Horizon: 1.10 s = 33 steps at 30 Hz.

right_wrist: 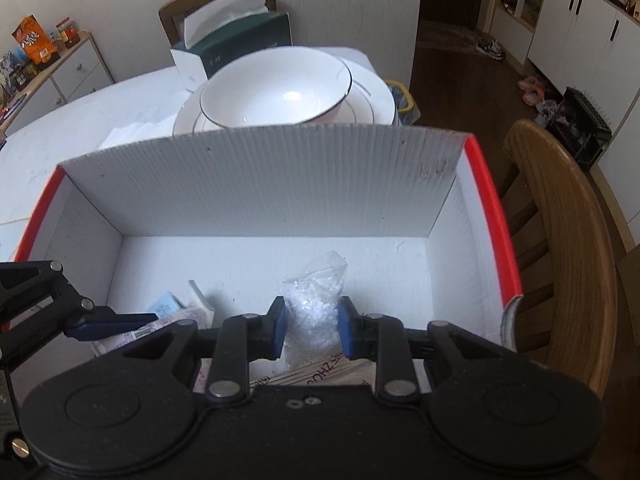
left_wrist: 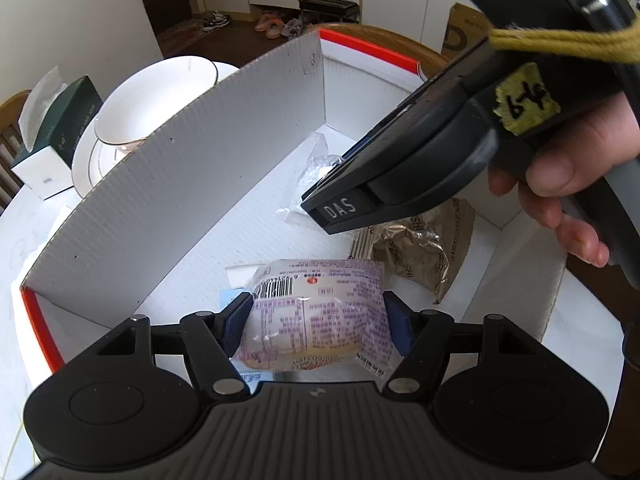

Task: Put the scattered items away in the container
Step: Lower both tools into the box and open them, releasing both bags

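Box [right_wrist: 256,184] sits open on the table [right_wrist: 80,120]; over it, left gripper [left_wrist: 318,316] fingers clamp a bun pack [left_wrist: 316,312], right gripper [right_wrist: 312,330] fingers pinch a clear bag [right_wrist: 314,312], brown packet [left_wrist: 424,252] inside.

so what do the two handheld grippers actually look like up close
Both are matte black, with ribbed bodies, round side discs, silver rivets and blue pads. The left gripper shows its linkage arms. The right gripper carries a white "DAS" label, a yellow tape tag with handwriting and a mustard-yellow cord; the bare hand shows no sleeve.
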### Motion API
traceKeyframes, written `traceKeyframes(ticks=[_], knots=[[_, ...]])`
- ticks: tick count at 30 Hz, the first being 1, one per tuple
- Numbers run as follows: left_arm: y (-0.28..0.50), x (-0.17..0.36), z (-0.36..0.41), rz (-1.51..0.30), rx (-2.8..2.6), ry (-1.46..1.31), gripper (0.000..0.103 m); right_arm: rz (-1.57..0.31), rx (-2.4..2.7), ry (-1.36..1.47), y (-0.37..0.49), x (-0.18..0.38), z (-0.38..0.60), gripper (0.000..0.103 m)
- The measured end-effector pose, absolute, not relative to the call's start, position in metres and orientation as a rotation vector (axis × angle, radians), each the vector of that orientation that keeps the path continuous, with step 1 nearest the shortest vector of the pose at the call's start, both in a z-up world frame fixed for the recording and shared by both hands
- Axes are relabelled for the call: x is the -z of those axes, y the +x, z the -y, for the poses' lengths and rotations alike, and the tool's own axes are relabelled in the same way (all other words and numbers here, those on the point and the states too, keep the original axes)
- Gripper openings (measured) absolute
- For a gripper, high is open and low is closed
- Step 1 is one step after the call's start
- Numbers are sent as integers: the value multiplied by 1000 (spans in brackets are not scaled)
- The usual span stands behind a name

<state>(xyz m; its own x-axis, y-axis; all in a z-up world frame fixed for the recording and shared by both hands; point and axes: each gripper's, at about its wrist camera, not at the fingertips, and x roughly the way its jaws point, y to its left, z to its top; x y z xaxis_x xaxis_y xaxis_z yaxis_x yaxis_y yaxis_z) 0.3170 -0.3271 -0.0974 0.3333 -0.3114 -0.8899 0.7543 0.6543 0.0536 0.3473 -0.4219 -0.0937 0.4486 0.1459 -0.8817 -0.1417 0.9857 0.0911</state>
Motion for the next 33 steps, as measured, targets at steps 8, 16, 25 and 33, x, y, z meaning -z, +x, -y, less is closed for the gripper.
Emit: traceKeyframes(ticks=[8,16,25,33], knots=[[319,103,329,-1039,740,505,69,-1133,-184,-8,351,99,420,28],[317,102,326,-1056,757,480,70,-1151,-172,-15,351,99,421,37],[314,94,314,-1060,754,413,71,-1144,-173,-21,345,91,424,49],[303,79,303,-1024,762,361,71,-1113,-194,-20,334,72,425,50]])
